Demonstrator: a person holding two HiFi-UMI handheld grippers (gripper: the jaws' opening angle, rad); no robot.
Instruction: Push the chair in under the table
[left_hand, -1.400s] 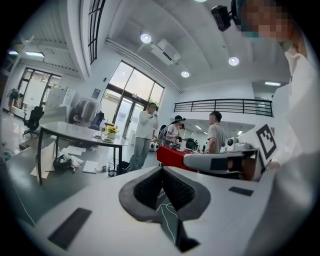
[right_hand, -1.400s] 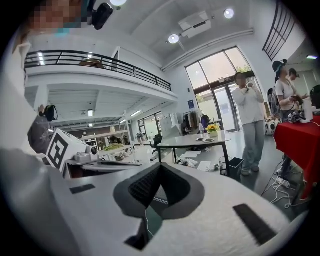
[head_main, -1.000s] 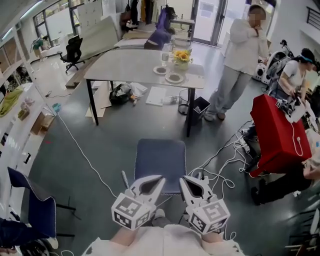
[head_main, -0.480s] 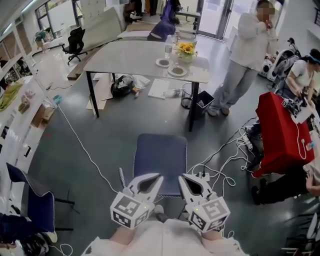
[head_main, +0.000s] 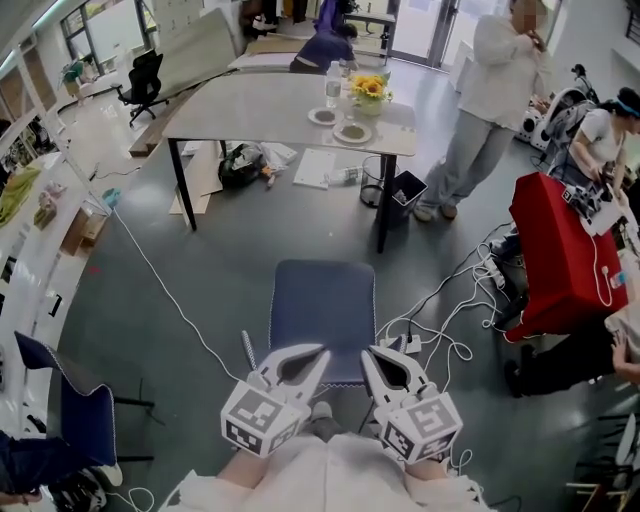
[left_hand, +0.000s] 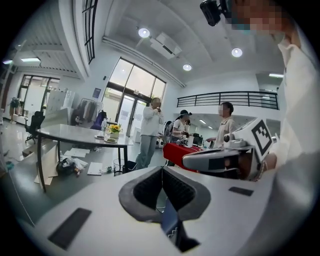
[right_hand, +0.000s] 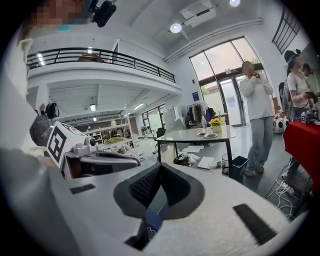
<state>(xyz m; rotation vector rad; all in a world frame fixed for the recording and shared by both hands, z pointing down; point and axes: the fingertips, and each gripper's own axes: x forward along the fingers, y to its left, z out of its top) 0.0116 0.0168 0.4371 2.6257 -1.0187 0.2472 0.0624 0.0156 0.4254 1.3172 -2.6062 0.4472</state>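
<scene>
Barely anything has shifted since a second ago: my left gripper (head_main: 320, 354) and right gripper (head_main: 367, 356) sit pinched shut and empty at the blue chair's (head_main: 323, 305) near edge, the table (head_main: 270, 115) well beyond, so I judge a steady forward shove comes next.

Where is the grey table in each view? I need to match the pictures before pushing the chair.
Head view: table upper centre, beyond the chair.
Left gripper view: table at left, mid-height.
Right gripper view: table right of centre, mid-height.
Shared landmark: the yellow flowers on the table, seen in all three.
</scene>
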